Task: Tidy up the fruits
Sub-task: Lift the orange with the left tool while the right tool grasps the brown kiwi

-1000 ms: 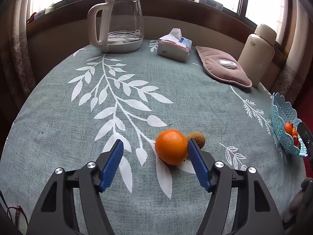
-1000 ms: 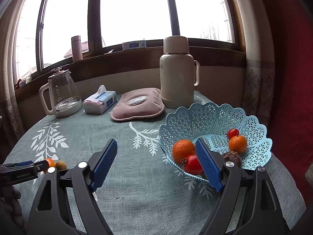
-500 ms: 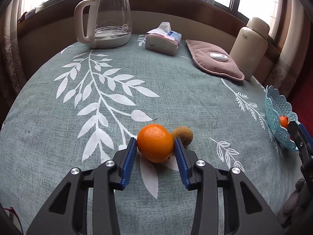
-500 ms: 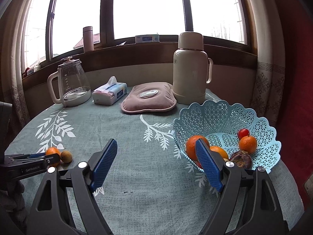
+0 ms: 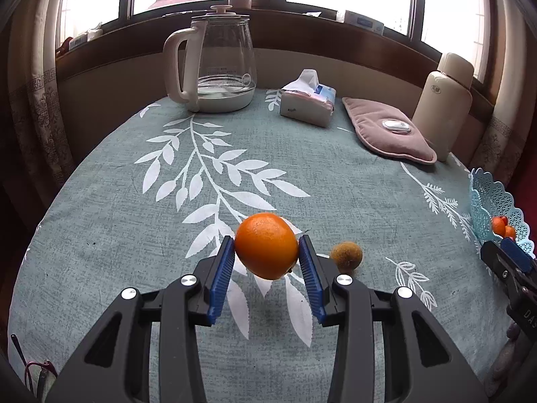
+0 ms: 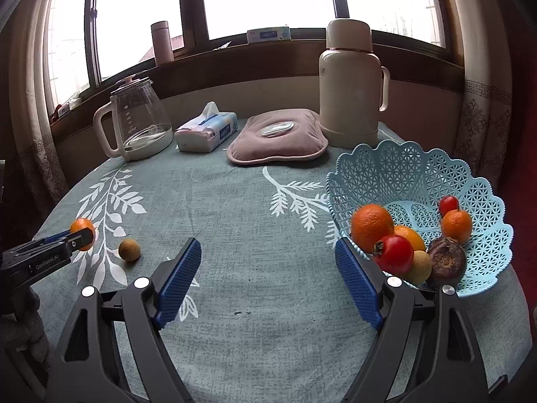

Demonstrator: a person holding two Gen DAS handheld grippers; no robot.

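Note:
My left gripper [image 5: 266, 250] is shut on an orange [image 5: 266, 244], which hangs just above the tablecloth. From the right wrist view the same orange [image 6: 81, 226] shows at the far left in the left gripper [image 6: 79, 236]. A small brown fruit [image 5: 346, 256] lies on the cloth just right of it, also the small brown fruit [image 6: 129, 249]. My right gripper [image 6: 268, 275] stands open over bare cloth, with nothing between its fingers. The light blue lattice basket [image 6: 412, 164] at the right holds several fruits; its edge, the basket [image 5: 483, 194], shows in the left wrist view.
At the back stand a glass kettle [image 5: 218, 63], a tissue pack [image 5: 308, 100], a pink pad [image 5: 389, 134] and a cream thermos [image 5: 443, 100]. The round table [image 5: 100, 221] drops off at left and front. A dark red object [image 5: 37, 369] lies at the near left edge.
The left gripper closed on the orange and lifted it off the cloth, leaving the brown fruit behind. The right gripper drifted left, so the basket now sits further right in its view.

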